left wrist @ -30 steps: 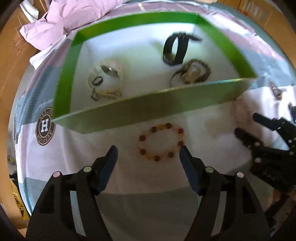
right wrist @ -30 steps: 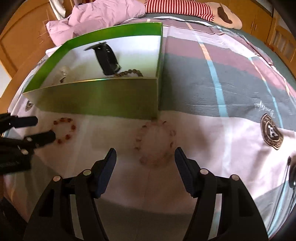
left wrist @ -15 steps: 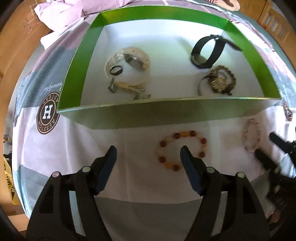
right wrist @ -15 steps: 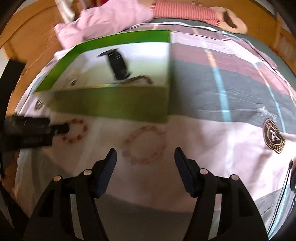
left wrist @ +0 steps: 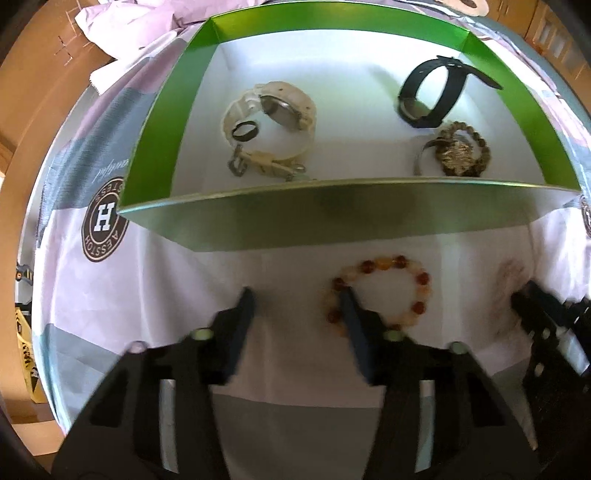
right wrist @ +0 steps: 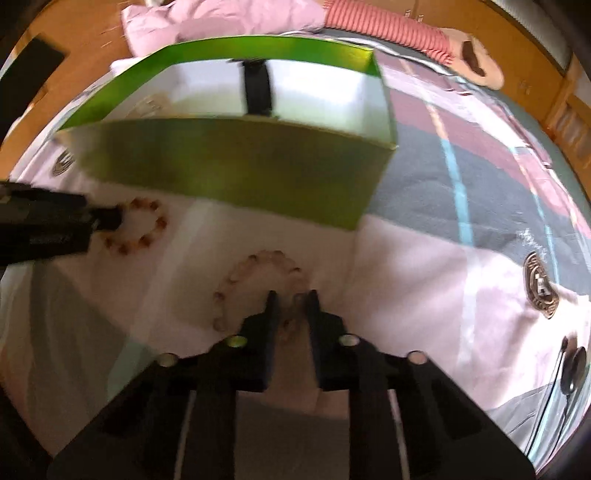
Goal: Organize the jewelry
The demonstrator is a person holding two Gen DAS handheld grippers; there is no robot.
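A patchwork bedspread (right wrist: 424, 266) with round badges, a crumpled pink cloth (right wrist: 221, 18), and a striped sleeve (right wrist: 388, 27).

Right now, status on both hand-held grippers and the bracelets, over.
Left hand-held gripper closing, one finger inside amber bracelet. Right hand-held gripper shut on pink bracelet. Green box wall just beyond both.

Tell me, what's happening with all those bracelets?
A person with two hand-held grippers is tidying jewelry into a green box on a bed. The right gripper has shut on a pale pink bead bracelet. The left gripper is closing, one finger inside the amber bead bracelet. Watches already lie in the box.
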